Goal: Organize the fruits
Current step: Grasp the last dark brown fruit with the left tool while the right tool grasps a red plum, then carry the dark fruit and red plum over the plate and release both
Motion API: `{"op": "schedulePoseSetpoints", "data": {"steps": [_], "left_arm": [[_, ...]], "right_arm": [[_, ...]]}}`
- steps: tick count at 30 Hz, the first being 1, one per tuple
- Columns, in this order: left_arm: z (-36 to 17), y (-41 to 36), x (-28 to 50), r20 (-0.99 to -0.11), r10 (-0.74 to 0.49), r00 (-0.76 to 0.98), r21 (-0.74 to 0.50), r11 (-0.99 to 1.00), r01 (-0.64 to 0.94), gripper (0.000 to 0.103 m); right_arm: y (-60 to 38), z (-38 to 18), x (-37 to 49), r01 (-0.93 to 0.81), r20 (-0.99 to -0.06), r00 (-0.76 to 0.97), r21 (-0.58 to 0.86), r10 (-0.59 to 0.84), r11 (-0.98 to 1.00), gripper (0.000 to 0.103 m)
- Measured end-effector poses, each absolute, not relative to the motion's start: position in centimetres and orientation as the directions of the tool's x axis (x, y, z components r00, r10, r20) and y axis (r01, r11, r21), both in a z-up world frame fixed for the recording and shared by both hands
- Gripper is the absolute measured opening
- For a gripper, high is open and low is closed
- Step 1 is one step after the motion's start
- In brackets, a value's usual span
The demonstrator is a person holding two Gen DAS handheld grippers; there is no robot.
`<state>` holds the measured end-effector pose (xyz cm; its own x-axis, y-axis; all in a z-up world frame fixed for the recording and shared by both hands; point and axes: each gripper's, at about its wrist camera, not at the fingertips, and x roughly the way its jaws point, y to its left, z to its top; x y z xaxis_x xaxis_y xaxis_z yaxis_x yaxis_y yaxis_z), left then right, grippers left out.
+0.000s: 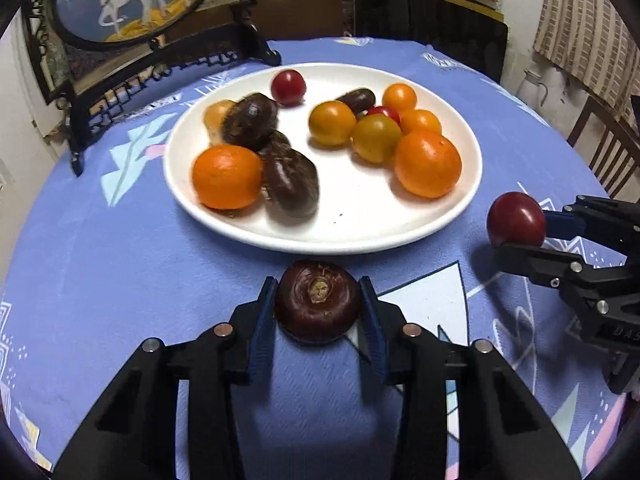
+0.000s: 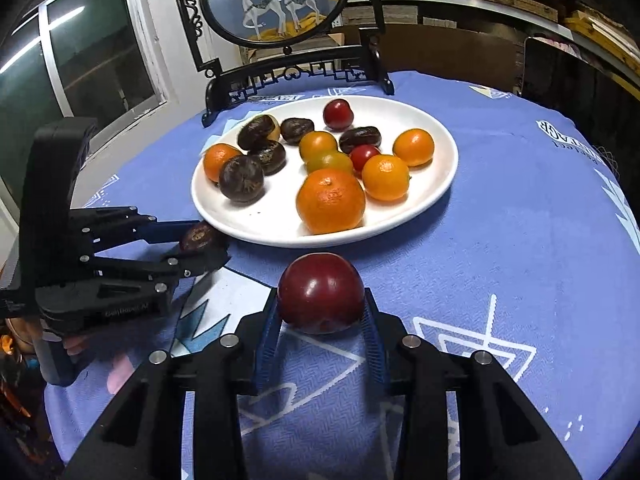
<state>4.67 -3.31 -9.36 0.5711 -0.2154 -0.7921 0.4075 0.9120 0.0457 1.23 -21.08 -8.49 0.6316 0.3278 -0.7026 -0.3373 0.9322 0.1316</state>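
My left gripper (image 1: pixel 319 283) is shut on a dark brown water chestnut (image 1: pixel 319 302), low over the blue tablecloth just in front of the white plate (image 1: pixel 360 240). My right gripper (image 2: pixel 321 293) is shut on a dark red round fruit (image 2: pixel 320 290), also just before the plate's near rim (image 2: pixel 280 240). Each view shows the other gripper from the side: the right gripper (image 1: pixel 520 234) with its red fruit (image 1: pixel 516 219), the left gripper (image 2: pixel 200 246) with its chestnut (image 2: pixel 198 235). The plate holds several oranges, small tomatoes and brown chestnuts.
A round deer picture in a black carved stand (image 1: pixel 132 4) (image 2: pixel 276 0) stands on the table behind the plate. A dark chair back (image 1: pixel 432 28) and a wooden chair (image 1: pixel 600 148) sit beyond the table's edge. A window (image 2: pixel 80 60) is at the left.
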Motion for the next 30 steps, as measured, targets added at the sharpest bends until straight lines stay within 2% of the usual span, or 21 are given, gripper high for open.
{"op": "schedulePoseSetpoints", "data": {"steps": [5,11,19,24,30], "left_arm": [[-7.1,-2.7,2.5,-0.748,-0.233,0.621,0.069,0.904,0.422,0.040],[-3.2,-2.5,2.1,-0.669,-0.198,0.716,0.139,0.914,0.382,0.040],[1.2,-4.1,4.9,-0.558,-0.109,0.823,0.219,0.937,0.273,0.040],[2.1,-5.4,7.1,-0.533,-0.091,0.841,0.215,0.947,0.239,0.040],[1.1,-6.3,9.2,-0.538,-0.082,0.839,0.227,0.944,0.238,0.040]], "right_arm": [[-20.2,-8.2,0.1,-0.376,-0.701,0.622,0.123,0.349,0.918,0.039],[-19.2,-6.6,-1.1,-0.411,-0.678,0.640,0.096,0.362,0.907,0.039],[-20.7,0.0,-0.3,-0.377,-0.530,0.765,0.090,0.365,0.922,0.039],[-21.4,2.9,2.4,-0.341,-0.467,0.814,0.098,0.345,0.935,0.039],[-21.0,3.3,5.8,-0.347,-0.464,0.813,0.099,0.352,0.932,0.039]]}}
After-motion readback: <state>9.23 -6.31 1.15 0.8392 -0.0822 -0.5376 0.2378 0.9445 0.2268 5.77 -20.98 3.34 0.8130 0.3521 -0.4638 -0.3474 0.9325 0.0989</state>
